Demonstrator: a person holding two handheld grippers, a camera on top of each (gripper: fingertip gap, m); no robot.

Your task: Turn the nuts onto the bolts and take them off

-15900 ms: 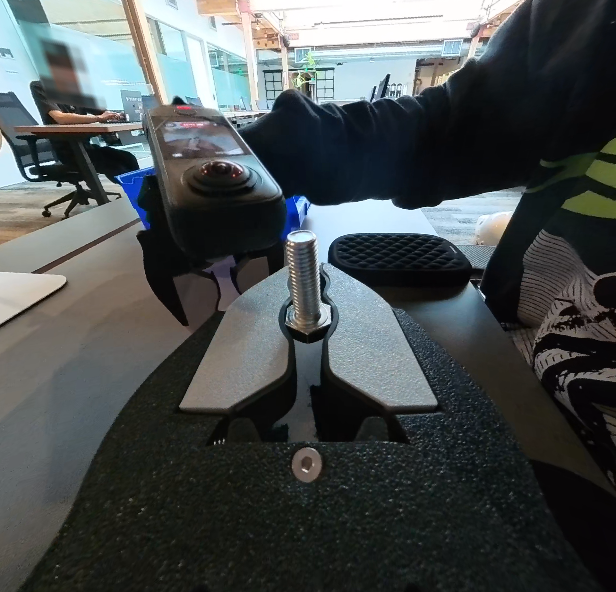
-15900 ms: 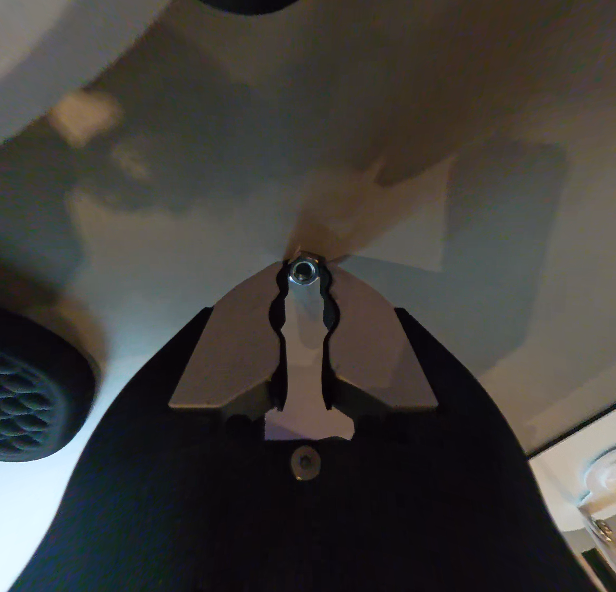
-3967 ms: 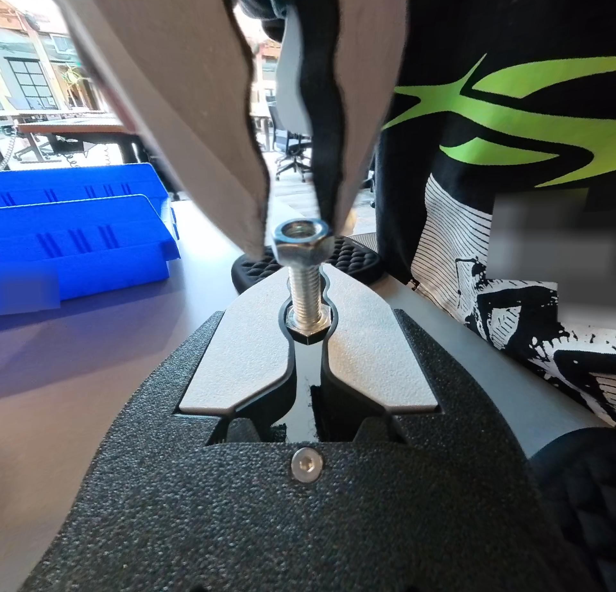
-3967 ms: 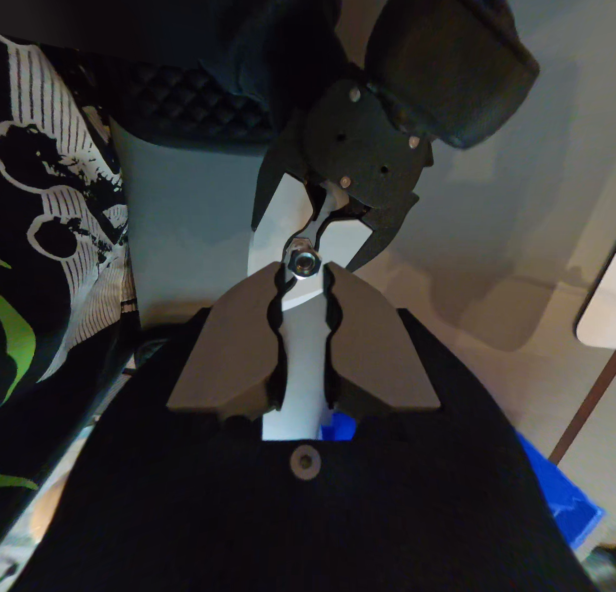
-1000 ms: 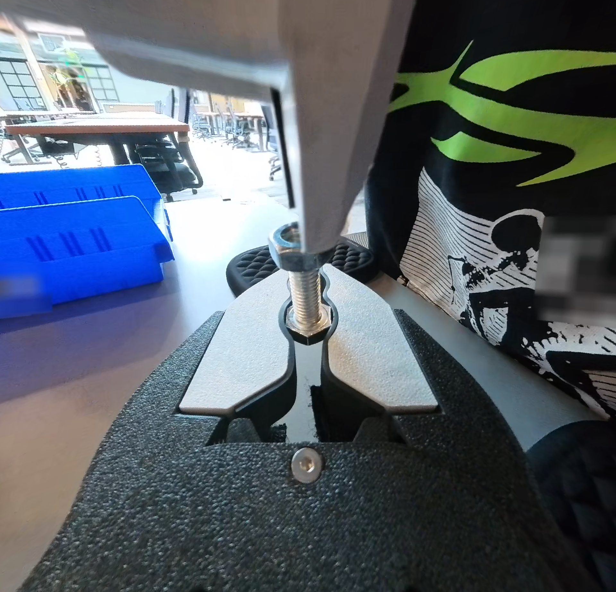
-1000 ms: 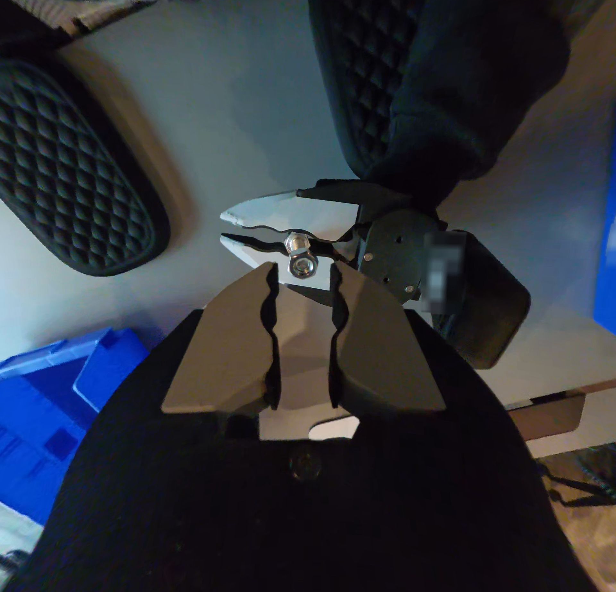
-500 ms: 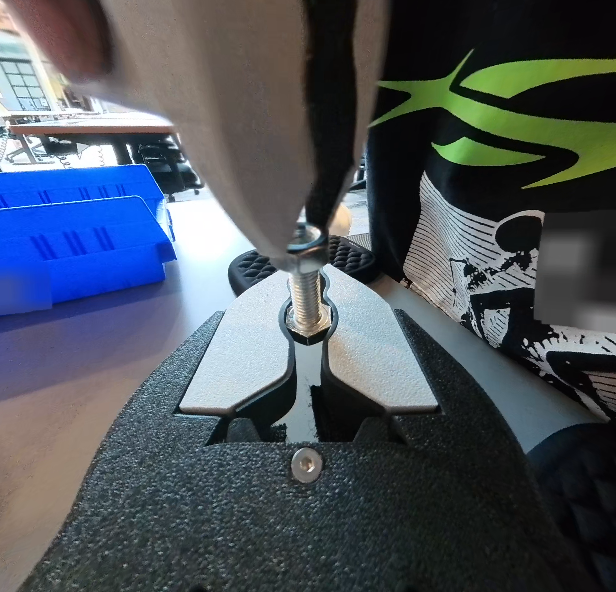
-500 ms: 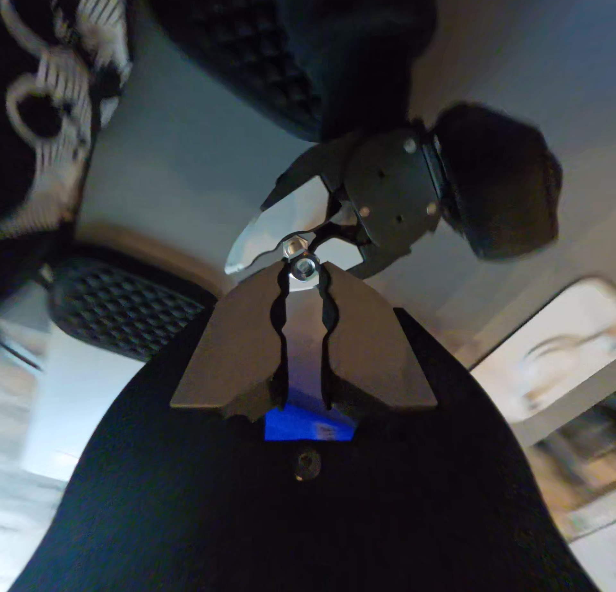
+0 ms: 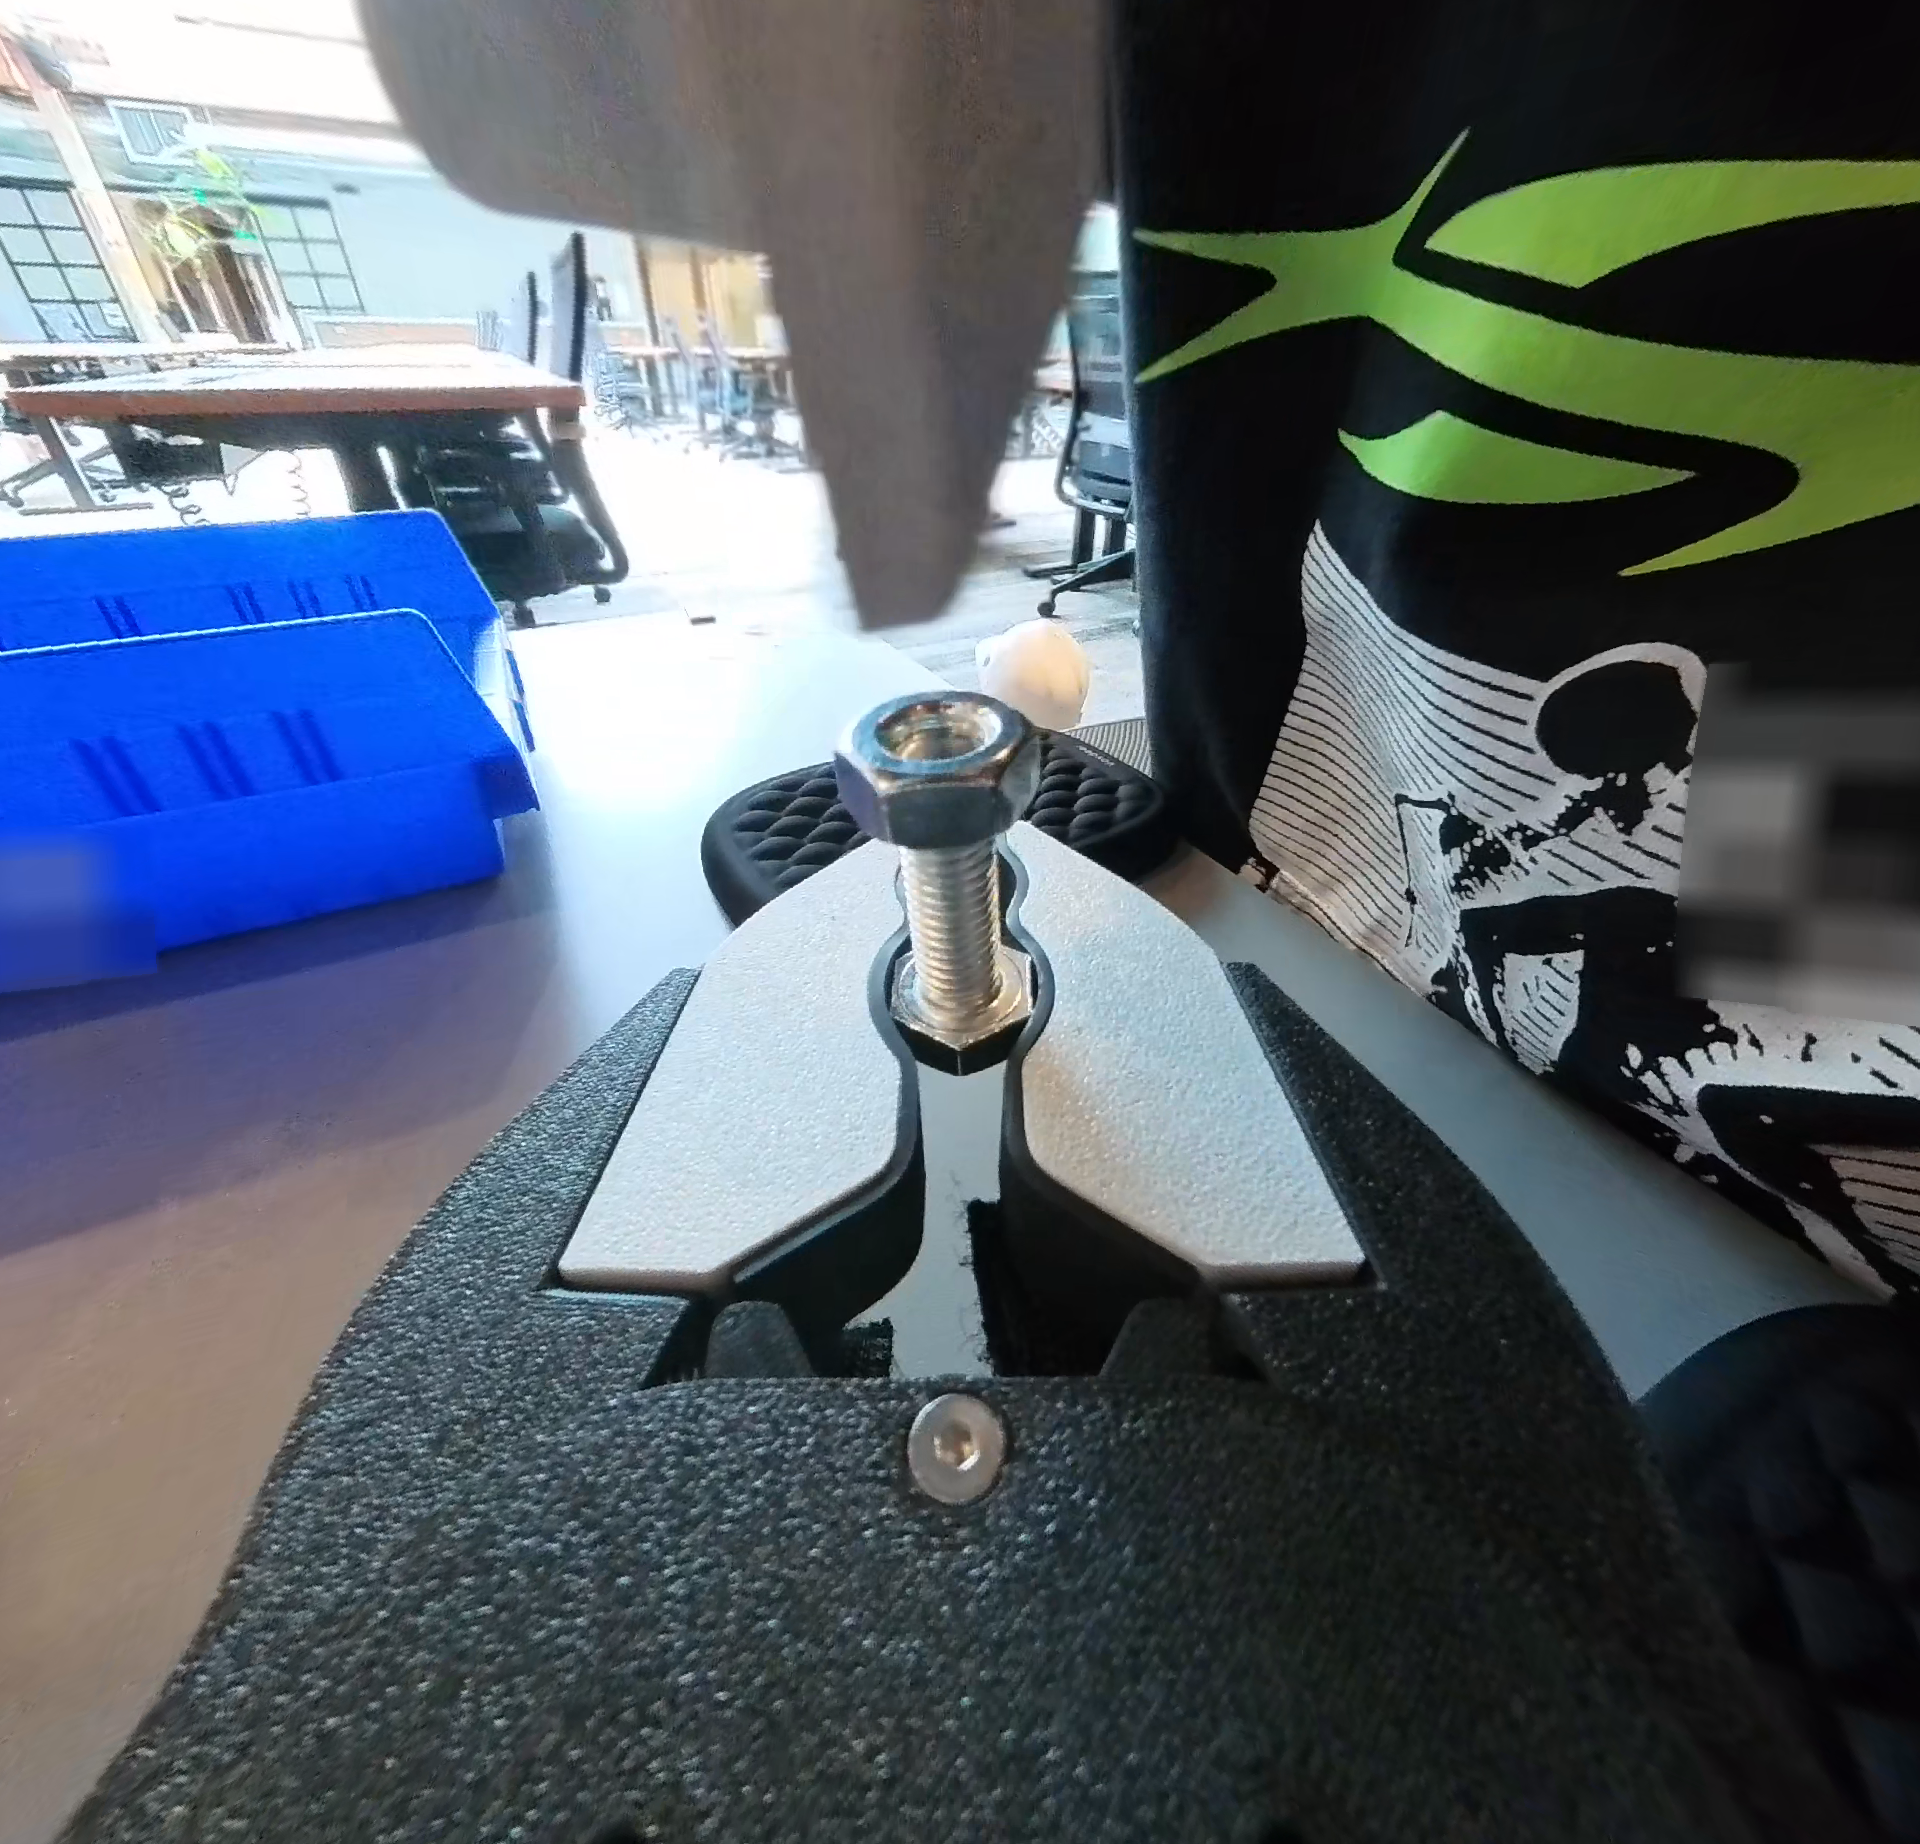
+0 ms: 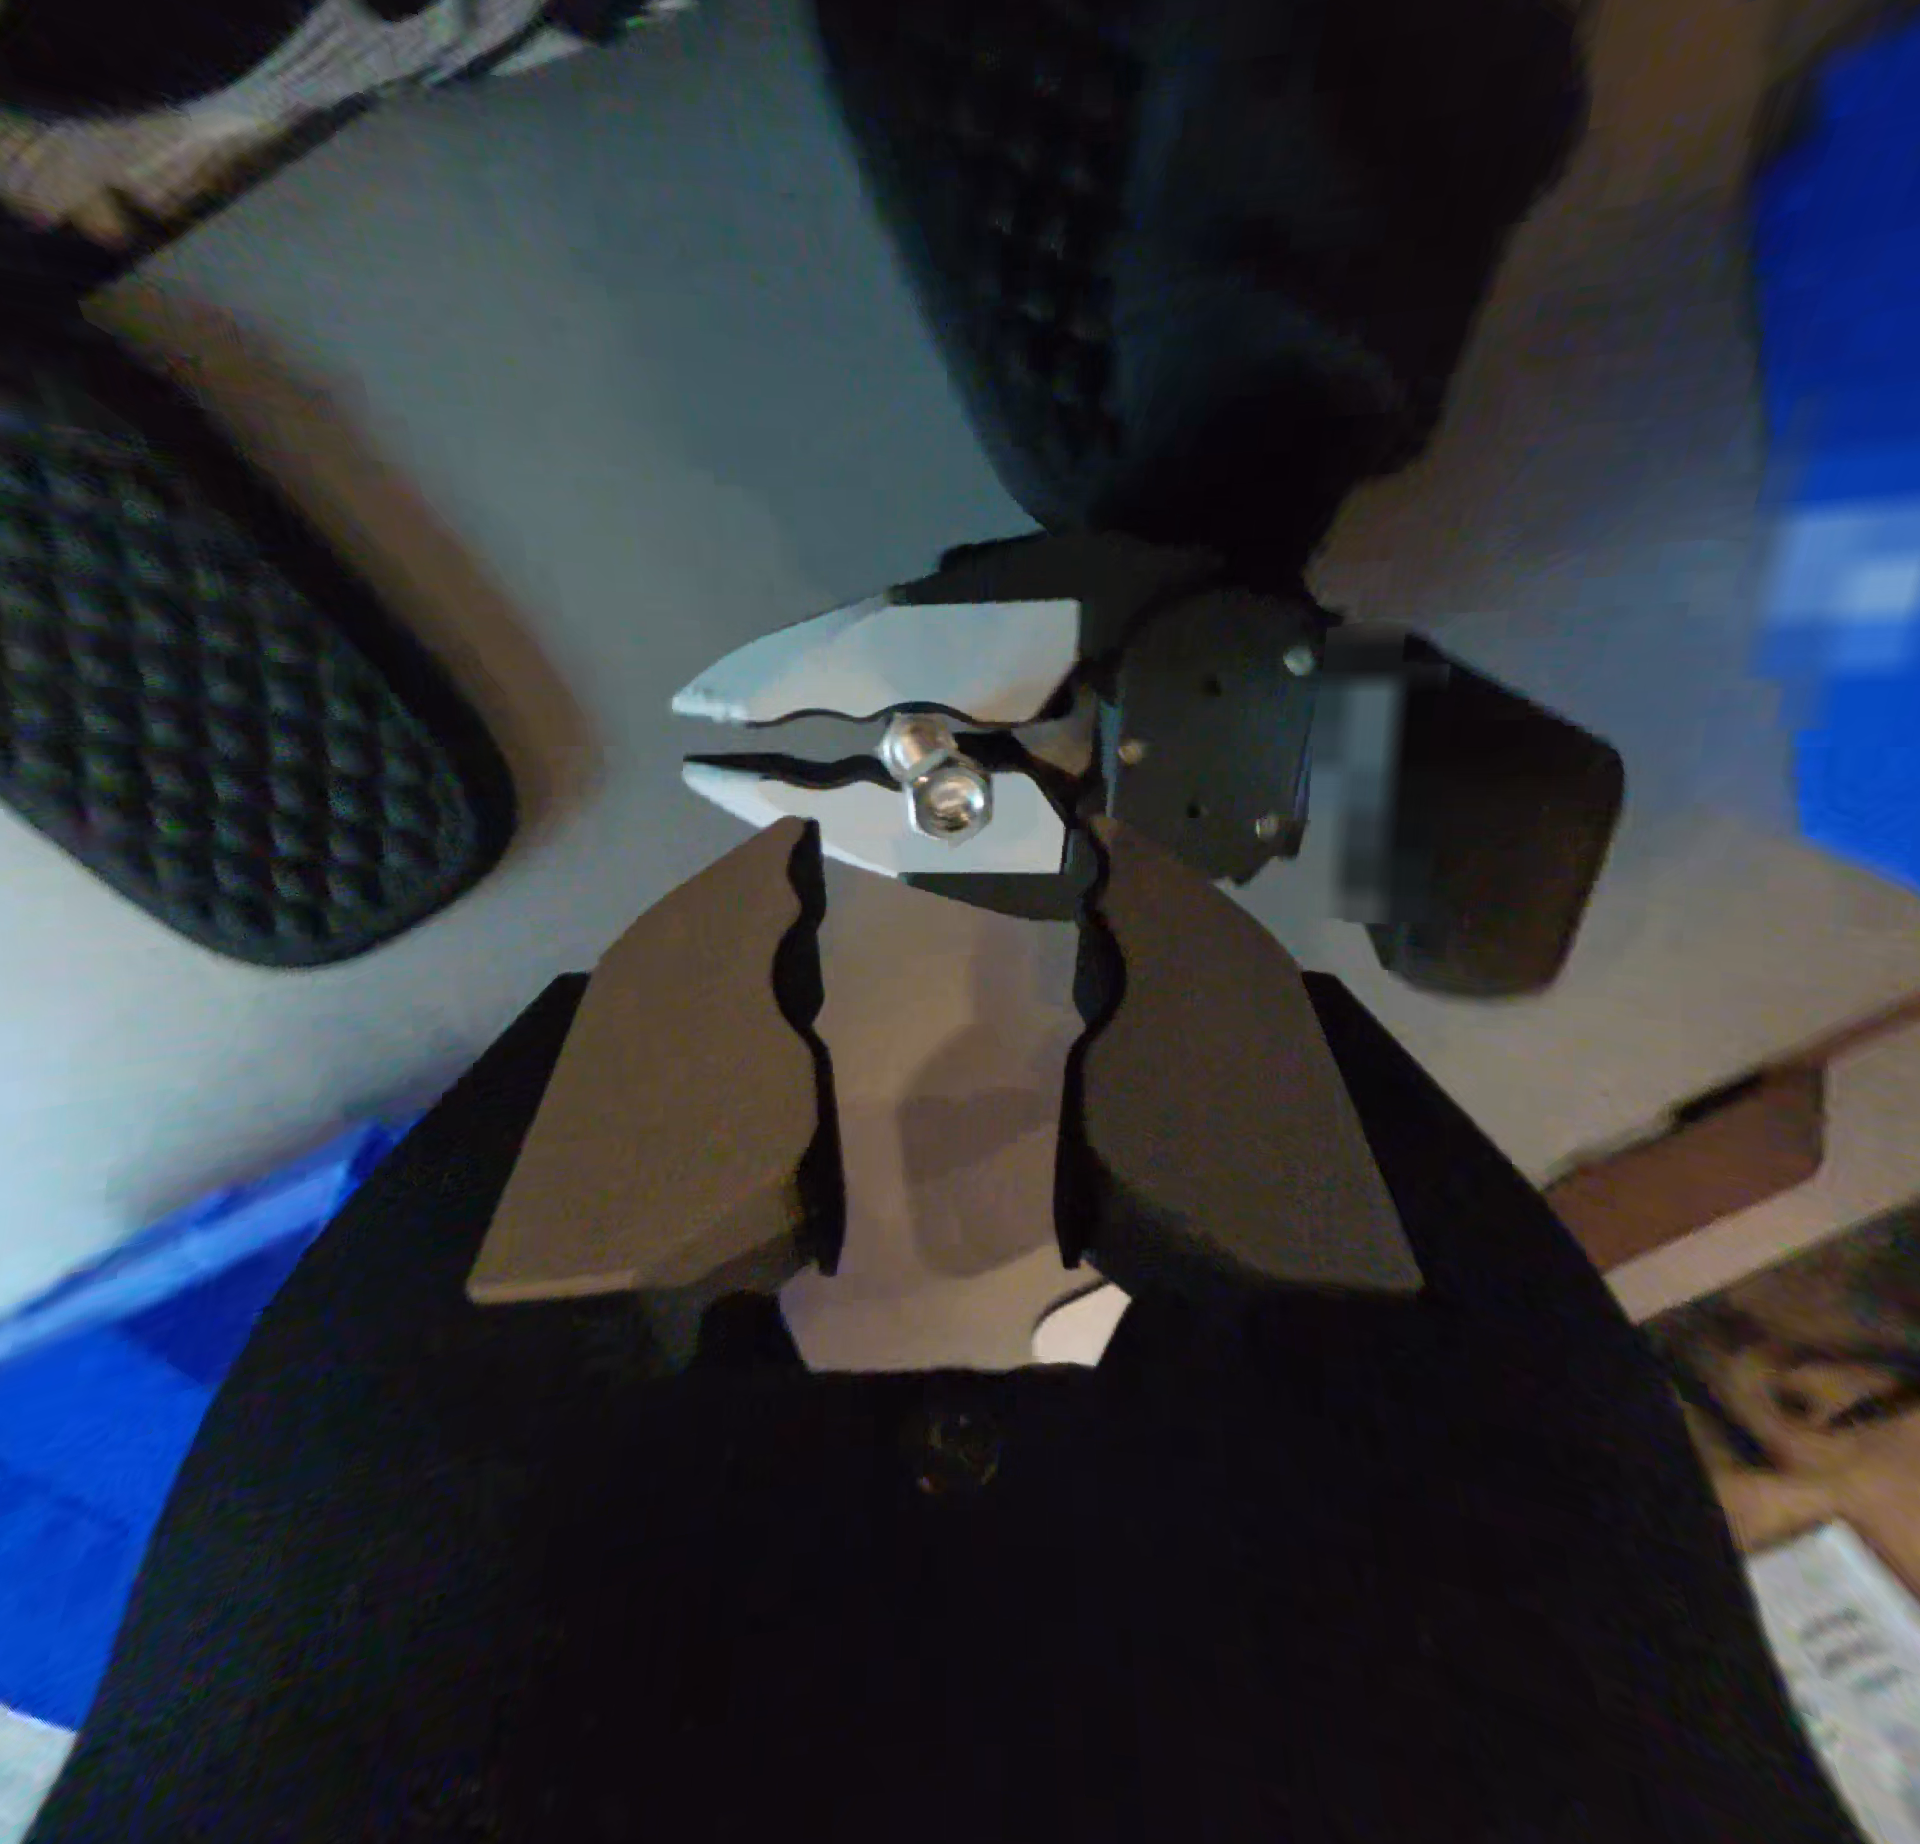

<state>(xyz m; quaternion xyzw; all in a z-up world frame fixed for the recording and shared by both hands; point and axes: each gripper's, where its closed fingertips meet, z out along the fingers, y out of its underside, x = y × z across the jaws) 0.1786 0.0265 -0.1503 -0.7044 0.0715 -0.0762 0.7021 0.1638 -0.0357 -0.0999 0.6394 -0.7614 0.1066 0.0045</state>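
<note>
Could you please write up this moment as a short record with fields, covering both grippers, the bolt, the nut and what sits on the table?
left gripper: shut on the silver threaded bolt, clamped at its hex head, shaft upright
silver hex nut: sitting on the bolt's top end, nothing gripping it
right gripper: open, empty, above the nut, clear of it
grey table: holds stacked blue plastic bins and black textured oval pads
stage: nut started on the thread, far from the bolt head
</note>
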